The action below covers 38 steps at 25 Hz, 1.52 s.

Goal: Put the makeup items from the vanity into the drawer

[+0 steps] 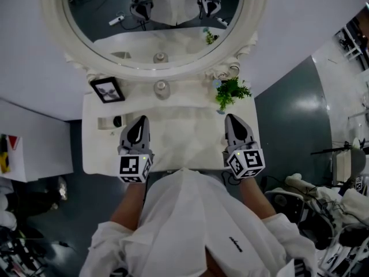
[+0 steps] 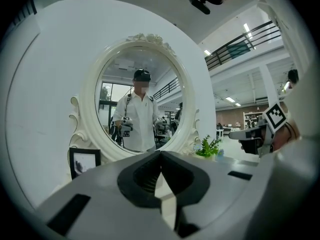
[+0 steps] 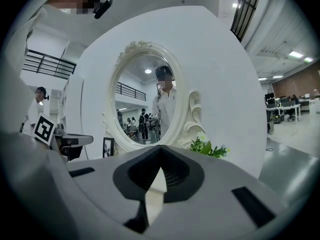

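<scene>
2 grippers hovered over the near edge of the white vanity [image 1: 184, 140], both aimed at the oval mirror [image 1: 53, 22]. On the left gripper [image 1: 140, 123] the jaws were pressed together with nothing between them. The right gripper [image 1: 233, 122] matched it, tips meeting and empty. We spotted a small rounded jar [image 1: 161, 89] at 12 o'clock on the tabletop, against the mirror's base and well apart from both grippers. At 9 o'clock, near the left gripper, lay a pale item [image 1: 105, 122] with a dark item [image 1: 117, 120] beside it, both too small for us to identify. A framed picture [image 1: 107, 89] stood at 10 o'clock and a green plant [image 1: 232, 91] at 2.
</scene>
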Each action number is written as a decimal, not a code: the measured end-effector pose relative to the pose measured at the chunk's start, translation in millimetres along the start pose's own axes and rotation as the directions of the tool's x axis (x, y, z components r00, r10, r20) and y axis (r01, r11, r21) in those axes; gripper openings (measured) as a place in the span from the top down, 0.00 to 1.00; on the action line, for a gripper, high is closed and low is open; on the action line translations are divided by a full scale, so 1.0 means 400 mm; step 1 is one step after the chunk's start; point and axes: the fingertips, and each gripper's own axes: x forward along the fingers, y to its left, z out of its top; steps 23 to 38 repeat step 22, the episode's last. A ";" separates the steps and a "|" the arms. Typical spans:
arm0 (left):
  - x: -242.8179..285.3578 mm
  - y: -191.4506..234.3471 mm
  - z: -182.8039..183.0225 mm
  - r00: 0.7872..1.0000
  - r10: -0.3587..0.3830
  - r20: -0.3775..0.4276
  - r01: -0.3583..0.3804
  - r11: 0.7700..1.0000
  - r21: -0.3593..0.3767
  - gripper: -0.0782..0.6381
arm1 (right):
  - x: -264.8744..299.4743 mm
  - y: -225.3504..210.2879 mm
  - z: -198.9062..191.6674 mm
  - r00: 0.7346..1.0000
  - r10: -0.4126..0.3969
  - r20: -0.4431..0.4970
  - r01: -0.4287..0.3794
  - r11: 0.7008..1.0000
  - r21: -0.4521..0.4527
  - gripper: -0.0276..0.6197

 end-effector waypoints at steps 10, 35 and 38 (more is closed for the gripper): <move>0.003 -0.007 0.009 1.000 -0.006 -0.001 0.006 1.000 -0.008 0.85 | 0.005 0.013 0.005 1.000 0.016 -0.010 -0.017 1.000 -0.008 0.93; -0.003 -0.013 0.001 1.000 -0.004 -0.008 0.004 1.000 -0.014 0.85 | 0.009 0.016 0.004 1.000 0.022 -0.009 -0.022 1.000 0.005 0.93; -0.003 -0.013 0.001 1.000 -0.004 -0.008 0.004 1.000 -0.014 0.85 | 0.009 0.016 0.004 1.000 0.022 -0.009 -0.022 1.000 0.005 0.93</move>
